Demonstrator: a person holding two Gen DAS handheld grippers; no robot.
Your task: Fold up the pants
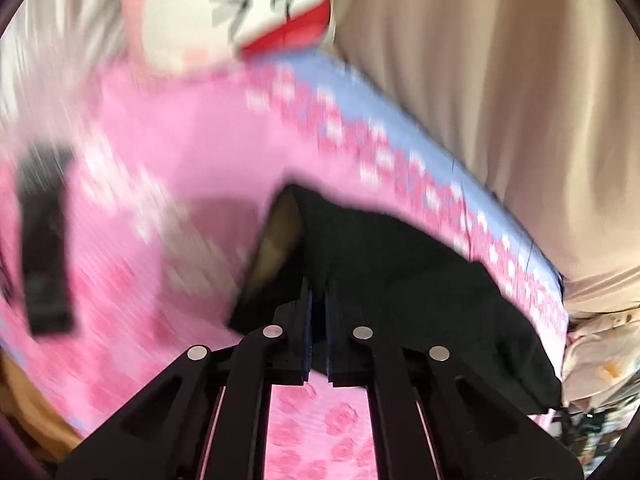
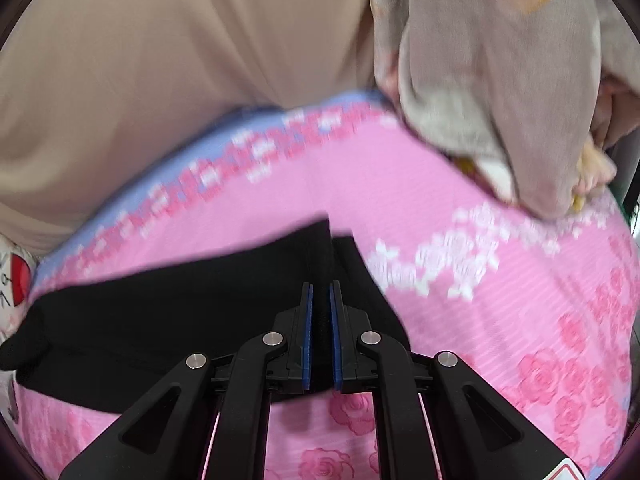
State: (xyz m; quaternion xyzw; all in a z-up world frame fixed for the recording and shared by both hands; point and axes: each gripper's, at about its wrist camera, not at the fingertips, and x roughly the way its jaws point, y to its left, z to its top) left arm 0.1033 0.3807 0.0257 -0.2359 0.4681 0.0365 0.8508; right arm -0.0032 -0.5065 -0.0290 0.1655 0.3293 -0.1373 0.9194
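Left wrist view: left gripper [image 1: 318, 300] jaws pressed together, pinching an edge of the black pants [image 1: 400, 248]. Cloth runs ahead and to the right of the gripper, draped over the pink rose-print bedspread [image 1: 180, 160]. Just left of the fingertips the pants gape open, showing a tan lining. Frame is heavily motion-blurred. Only here: a black strap-like object [image 1: 44, 240] far left of the gripper, too smeared to identify, and a white-and-red printed item [image 1: 272, 0] at the far end. Beige fabric [image 1: 500, 80] beyond the bedspread's blue border, ahead right.

Right wrist view: right gripper [image 2: 320, 300] jaws nearly closed, blue pads clamped on a fold of the pants [image 2: 180, 308]. Here the cloth spreads mostly left of the gripper, flat on the bedspread [image 2: 480, 300]. Only here: a greyish floral garment [image 2: 500, 100] ahead right, resting on the bedspread's far edge. Beige fabric [image 2: 160, 60] ahead left.
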